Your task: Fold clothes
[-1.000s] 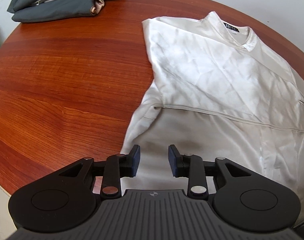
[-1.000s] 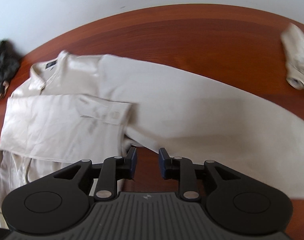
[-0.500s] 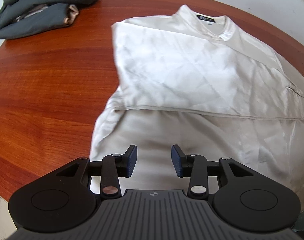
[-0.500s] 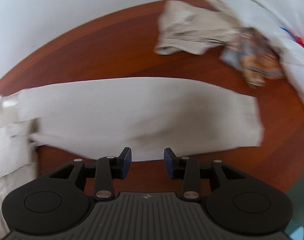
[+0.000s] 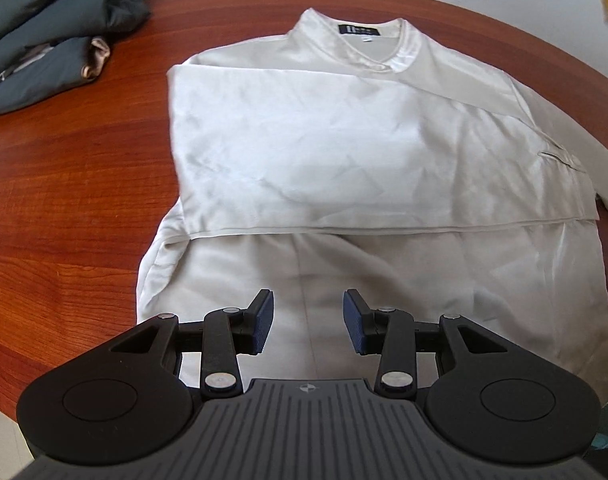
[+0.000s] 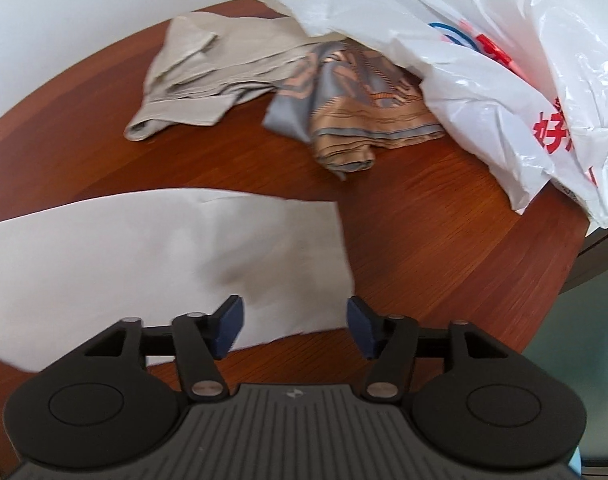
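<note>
Only the left wrist view shows the cream shirt (image 5: pixel 343 168) spread on the wooden surface (image 5: pixel 64 200), with the left claw (image 5: pixel 307 320) part open and empty above it. Only the right wrist view shows its blurred sleeve (image 6: pixel 164 256), a white plastic bag (image 6: pixel 483 80) half hiding crumpled clothes (image 6: pixel 343 108), and the right claw (image 6: pixel 295 324), jaws just opening wide, holding nothing.

Not much to read here. The white plastic bag (image 6: pixel 483 80), up and to the right of the right tool, has red Chinese print, first character looks like 好, rest cut off. The shirt's black neck label (image 5: pixel 358 30) has white lettering, too small to read.
</note>
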`<state>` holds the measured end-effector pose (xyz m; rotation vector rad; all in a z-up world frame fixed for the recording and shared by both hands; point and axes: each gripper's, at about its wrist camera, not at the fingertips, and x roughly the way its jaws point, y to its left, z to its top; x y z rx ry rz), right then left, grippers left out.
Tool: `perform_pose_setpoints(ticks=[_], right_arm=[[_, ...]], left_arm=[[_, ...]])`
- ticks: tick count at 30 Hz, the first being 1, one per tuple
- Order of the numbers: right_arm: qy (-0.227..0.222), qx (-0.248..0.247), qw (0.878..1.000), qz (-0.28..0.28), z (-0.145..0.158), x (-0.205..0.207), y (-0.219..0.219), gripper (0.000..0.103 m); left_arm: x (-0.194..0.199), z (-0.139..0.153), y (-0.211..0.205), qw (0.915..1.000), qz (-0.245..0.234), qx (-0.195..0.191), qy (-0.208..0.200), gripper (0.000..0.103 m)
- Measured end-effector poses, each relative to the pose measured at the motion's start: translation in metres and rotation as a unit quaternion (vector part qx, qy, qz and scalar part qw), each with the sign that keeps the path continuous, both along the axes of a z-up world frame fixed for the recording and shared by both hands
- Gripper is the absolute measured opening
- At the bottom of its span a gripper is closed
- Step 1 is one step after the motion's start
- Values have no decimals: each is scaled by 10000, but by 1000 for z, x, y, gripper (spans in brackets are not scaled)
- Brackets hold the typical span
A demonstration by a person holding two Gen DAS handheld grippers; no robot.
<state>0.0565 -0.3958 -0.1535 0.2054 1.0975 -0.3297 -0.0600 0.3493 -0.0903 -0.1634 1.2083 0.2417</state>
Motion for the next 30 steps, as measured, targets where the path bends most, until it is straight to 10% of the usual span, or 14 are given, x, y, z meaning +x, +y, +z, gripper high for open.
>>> perform_pose_setpoints(ticks=[11,20,30], right_arm=[[235,-21,9996,-175,-32,21,-15,76],[69,387,9992,8,-27,24,-2,11],[-713,550,9949,449,28,13,63,6]], left_arm=[[-7,8,5,9998,126,139,89,43],[-12,8,11,9997,238,84,45,43],[-25,12,25,9990,424,-45,-140,43]])
